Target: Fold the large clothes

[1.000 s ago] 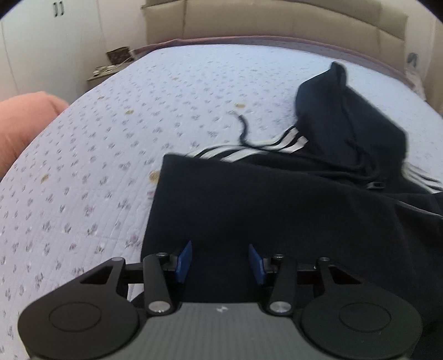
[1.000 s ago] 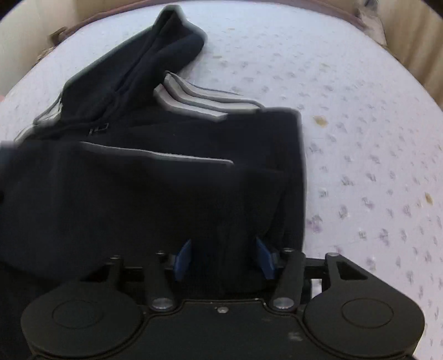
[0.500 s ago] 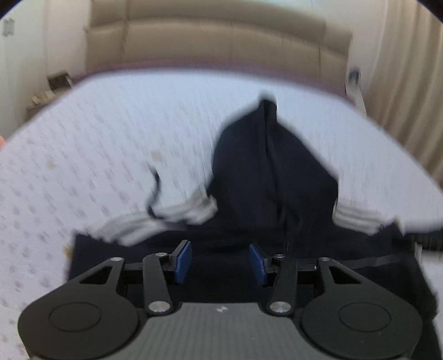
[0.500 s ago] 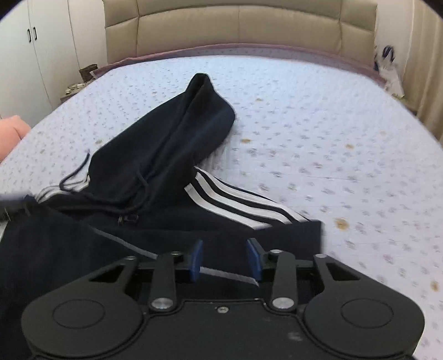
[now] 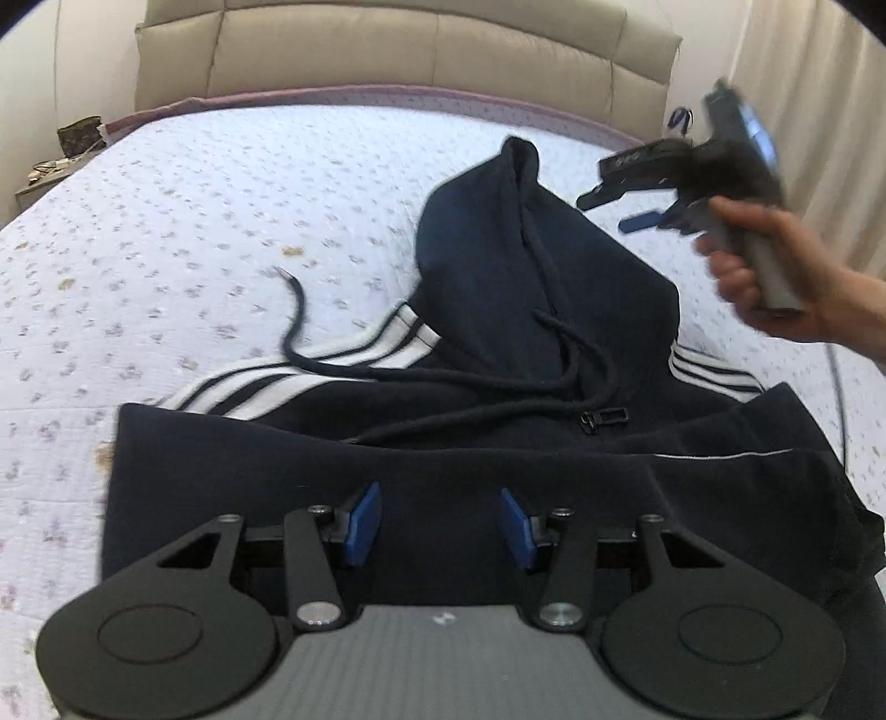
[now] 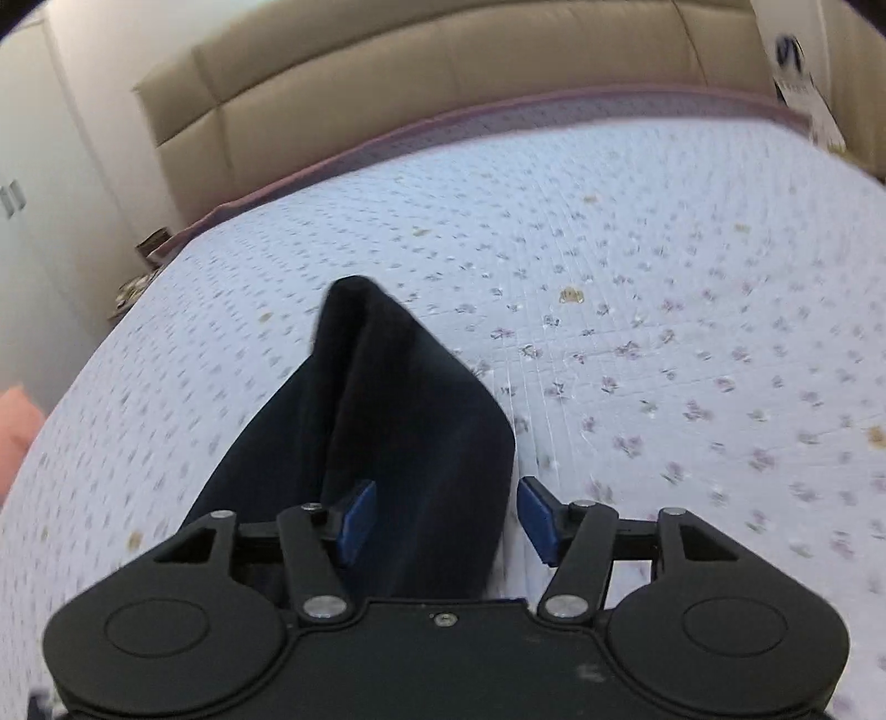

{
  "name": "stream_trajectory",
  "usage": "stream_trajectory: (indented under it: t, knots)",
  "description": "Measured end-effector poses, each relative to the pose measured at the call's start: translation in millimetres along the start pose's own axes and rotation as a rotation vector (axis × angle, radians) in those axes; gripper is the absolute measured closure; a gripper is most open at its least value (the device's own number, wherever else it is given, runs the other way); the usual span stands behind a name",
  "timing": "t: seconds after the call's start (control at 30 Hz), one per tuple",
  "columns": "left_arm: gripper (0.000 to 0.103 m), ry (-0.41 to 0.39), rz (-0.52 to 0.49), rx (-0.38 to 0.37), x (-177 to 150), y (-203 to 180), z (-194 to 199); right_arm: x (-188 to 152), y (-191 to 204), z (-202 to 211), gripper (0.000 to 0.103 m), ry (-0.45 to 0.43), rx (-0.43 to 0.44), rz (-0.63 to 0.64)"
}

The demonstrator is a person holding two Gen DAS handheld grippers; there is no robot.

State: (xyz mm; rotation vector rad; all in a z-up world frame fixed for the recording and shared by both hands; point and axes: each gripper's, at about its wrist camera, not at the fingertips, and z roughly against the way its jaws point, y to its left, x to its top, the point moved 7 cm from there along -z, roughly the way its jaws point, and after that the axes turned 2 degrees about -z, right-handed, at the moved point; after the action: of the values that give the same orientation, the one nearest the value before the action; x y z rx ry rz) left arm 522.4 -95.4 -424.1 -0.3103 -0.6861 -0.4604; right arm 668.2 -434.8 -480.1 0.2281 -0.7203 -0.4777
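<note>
bedroom w/ a beige padded headboard (image 5: 410,50) across the top of the left wrist view, and a bed (image 5: 183,210) covered in a white quilt w/ small purple flower print filling most of both frames. nightstand w/ clutter (image 5: 61,160) sits at the far left edge, curtain (image 5: 803,83) at upper right.

dark navy hoodie (image 5: 498,443) lies on the bed, centre to lower right of the left wrist view, body folded into a rough block w/ white sleeve stripes (image 5: 310,371) showing at left and right of the hood. hood (image 5: 531,238) points up toward the headboard, laid flat. one drawstring (image 5: 293,315) trails off onto the quilt at centre left, others loop across the chest near a zip pull (image 5: 603,418).

left claw (image 5: 440,523) at bottom centre, blue pads wide apart, nothing between them, hovering over the near edge of the folded body.

right hand (image 5: 775,277) at the right edge of the left wrist view grips the other tool's handle, blurred, above the bed just right of the hood. in the right wrist view the right claw (image 6: 446,515) is spread wide, hood (image 6: 387,415) fabric seen between the pads in frame; can't tell if it touches the cloth. pink-orange object (image 6: 14,432) at the left edge.
</note>
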Motion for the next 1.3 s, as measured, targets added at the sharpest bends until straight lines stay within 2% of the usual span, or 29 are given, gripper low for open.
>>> stream_trajectory:
  t: [0.1,0.17,0.2,0.23,0.27,0.3,0.4,0.47,0.57,0.67,0.73,0.83,0.93,0.97,1.03,1.1,1.13,1.17,1.2,1.3]
  knots:
    - [0.053,-0.006,0.061,-0.047,0,10,10,-1,-12,-28,0.023,0.059,-0.015,-0.078]
    - [0.053,-0.014,0.091,-0.07,0,13,17,-7,-18,-45,0.022,0.123,0.004,-0.139]
    - [0.053,-0.02,0.093,-0.068,0,15,19,-7,-17,-46,0.022,0.111,0.009,-0.141]
    - [0.053,-0.024,0.092,-0.061,0,16,22,-6,-13,-43,0.047,0.094,0.033,-0.131]
    - [0.053,-0.027,0.093,-0.055,1,18,25,-5,-6,-42,0.086,0.1,0.079,-0.126]
    - [0.053,-0.029,0.096,-0.049,1,19,26,-4,0,-36,0.089,0.094,0.093,-0.121]
    - [0.054,-0.03,0.102,-0.021,1,24,35,6,28,2,0.091,0.003,0.15,-0.04]
    - [0.054,-0.04,0.102,-0.001,4,28,46,9,52,45,0.092,-0.061,0.24,0.002]
    - [0.054,-0.073,0.121,0.02,10,34,72,-7,97,137,0.094,-0.163,0.372,0.191]
    - [0.054,-0.107,0.145,0.046,14,40,98,-48,127,238,0.094,-0.225,0.486,0.369]
    - [0.054,-0.128,0.171,0.061,13,42,116,-89,136,294,0.094,-0.201,0.524,0.486]
    - [0.053,-0.144,0.224,0.076,4,47,147,-165,140,345,0.094,-0.104,0.528,0.67]
    - [0.052,-0.127,0.252,0.09,-17,50,173,-251,126,371,0.093,0.065,0.468,0.848]
    - [0.05,-0.113,0.263,0.089,-26,51,178,-274,116,375,0.087,0.124,0.436,0.862]
    - [0.048,-0.077,0.298,0.079,-46,54,187,-301,93,378,0.084,0.207,0.376,0.789]
    - [0.043,-0.042,0.339,0.06,-64,55,192,-311,66,380,0.073,0.245,0.332,0.601]
    - [0.04,-0.03,0.356,0.042,-70,55,193,-312,53,379,0.055,0.242,0.308,0.496]
    - [0.033,-0.02,0.375,0.013,-74,54,192,-311,38,377,0.039,0.23,0.285,0.356]
    - [0.026,-0.014,0.394,-0.015,-77,52,190,-312,31,376,0.035,0.225,0.286,0.231]
    - [0.022,0.003,0.454,-0.113,-79,43,173,-315,19,349,0.032,0.234,0.349,-0.131]
